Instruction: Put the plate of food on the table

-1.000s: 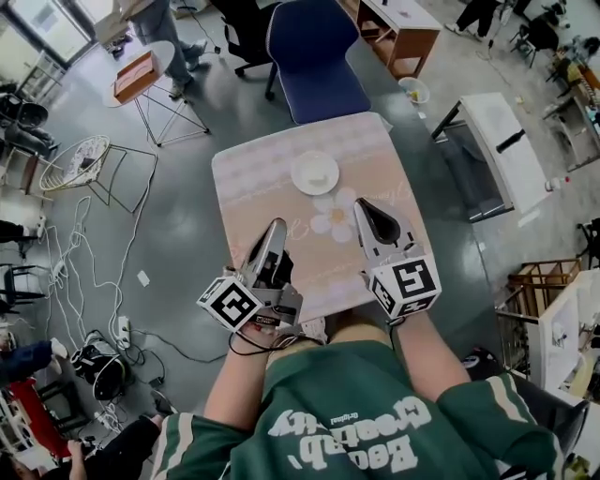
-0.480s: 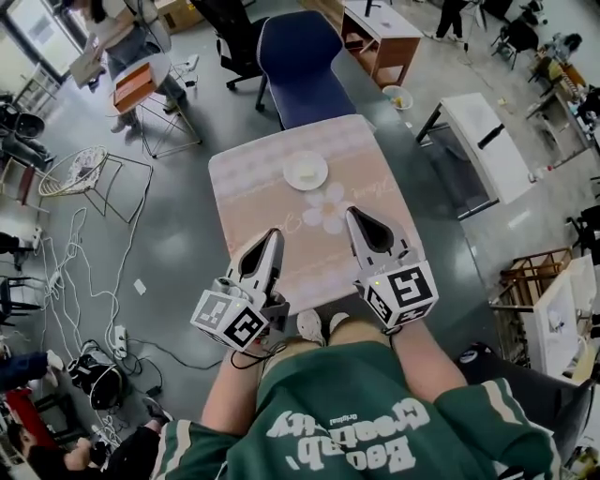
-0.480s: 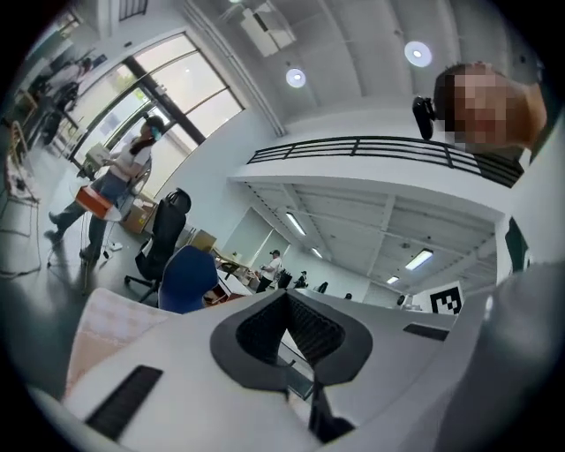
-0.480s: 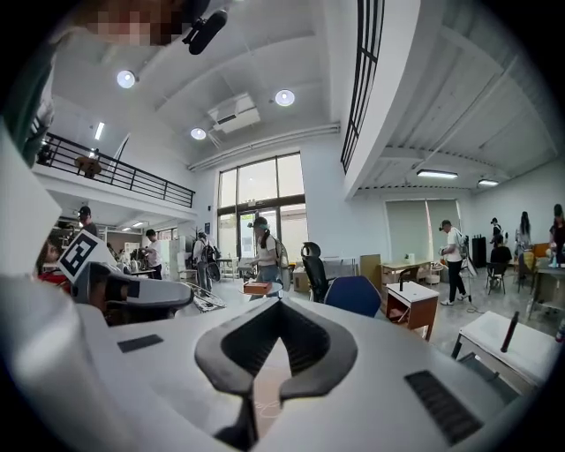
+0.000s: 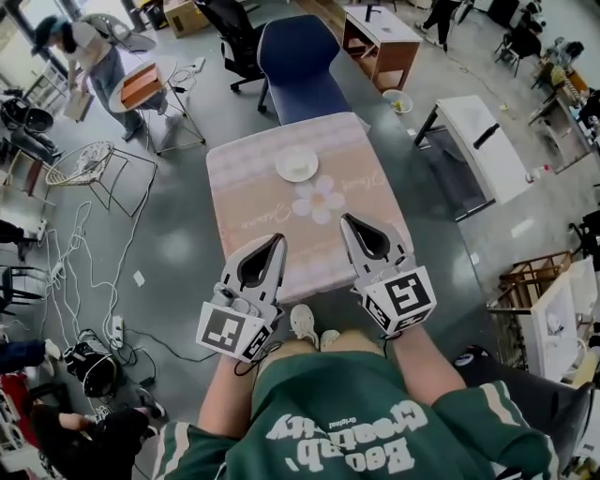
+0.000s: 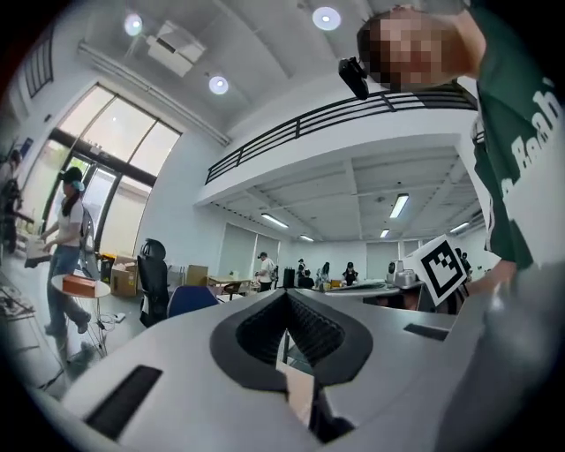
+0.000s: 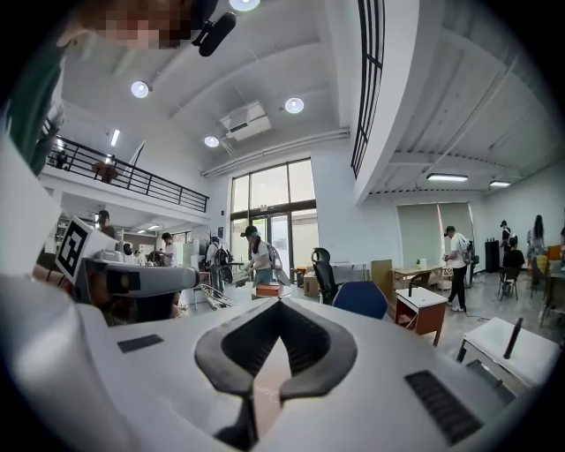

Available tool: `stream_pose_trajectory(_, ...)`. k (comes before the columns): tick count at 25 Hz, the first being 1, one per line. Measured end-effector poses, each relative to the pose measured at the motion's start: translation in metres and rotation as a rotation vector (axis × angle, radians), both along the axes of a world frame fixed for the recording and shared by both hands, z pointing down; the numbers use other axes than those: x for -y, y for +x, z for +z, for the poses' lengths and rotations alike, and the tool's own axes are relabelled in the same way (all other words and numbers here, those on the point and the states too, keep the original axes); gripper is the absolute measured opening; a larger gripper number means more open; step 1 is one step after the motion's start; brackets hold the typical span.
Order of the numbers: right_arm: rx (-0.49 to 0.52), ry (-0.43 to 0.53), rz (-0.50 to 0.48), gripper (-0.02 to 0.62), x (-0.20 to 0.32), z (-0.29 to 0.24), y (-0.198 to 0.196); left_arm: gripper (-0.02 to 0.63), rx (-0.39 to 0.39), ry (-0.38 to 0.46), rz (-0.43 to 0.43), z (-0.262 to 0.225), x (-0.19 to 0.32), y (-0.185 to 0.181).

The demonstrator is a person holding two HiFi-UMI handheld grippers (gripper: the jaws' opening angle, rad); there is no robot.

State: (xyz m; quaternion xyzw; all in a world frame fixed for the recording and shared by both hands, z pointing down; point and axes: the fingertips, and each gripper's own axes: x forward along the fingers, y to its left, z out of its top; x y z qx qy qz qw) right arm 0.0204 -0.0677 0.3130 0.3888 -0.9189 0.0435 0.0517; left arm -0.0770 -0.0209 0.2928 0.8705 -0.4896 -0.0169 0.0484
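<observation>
A white plate (image 5: 296,164) with a pale piece of food rests on the far half of the pink flowered table (image 5: 253,202). Both grippers hover over the table's near edge, well short of the plate, and hold nothing. My left gripper (image 5: 279,239) is shut, its jaws meeting at the tip. My right gripper (image 5: 344,218) is shut too. In the left gripper view the closed jaws (image 6: 284,297) point level across the room. The right gripper view shows its closed jaws (image 7: 279,305) the same way. The plate is hidden in both gripper views.
A blue chair (image 5: 298,58) stands at the table's far side, a black office chair (image 5: 230,28) behind it. To the right is a white bench (image 5: 480,141). At the left are a wire chair (image 5: 80,164), floor cables (image 5: 84,267) and a person (image 5: 94,56) by a small stand.
Both grippers have drawn back from the plate toward my body and risen. The left one has rolled so its marker cube faces up. The plate stays on the table.
</observation>
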Motion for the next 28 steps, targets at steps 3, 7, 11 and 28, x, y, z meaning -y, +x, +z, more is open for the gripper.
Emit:
stream_pose_trajectory(3, 0.014, 0.005, -0.016, 0.014, -0.021, -0.001, 0.015, 0.009, 0.043, 0.023, -0.022, -0.005, -0.021, 0.012)
stream_pose_trajectory(7, 0.025, 0.02, -0.042, 0.014, -0.048, -0.001, 0.032, 0.009, 0.068, 0.042, -0.041, -0.01, -0.048, 0.027)
stream_pose_trajectory(11, 0.035, 0.022, -0.065, 0.014, -0.068, -0.004, 0.042, 0.009, 0.086, 0.054, -0.059, -0.015, -0.07, 0.038)
stream_pose_trajectory(28, 0.04, 0.076, -0.118, 0.014, -0.122, -0.02, 0.027, 0.009, 0.122, 0.106, -0.075, -0.031, -0.108, 0.047)
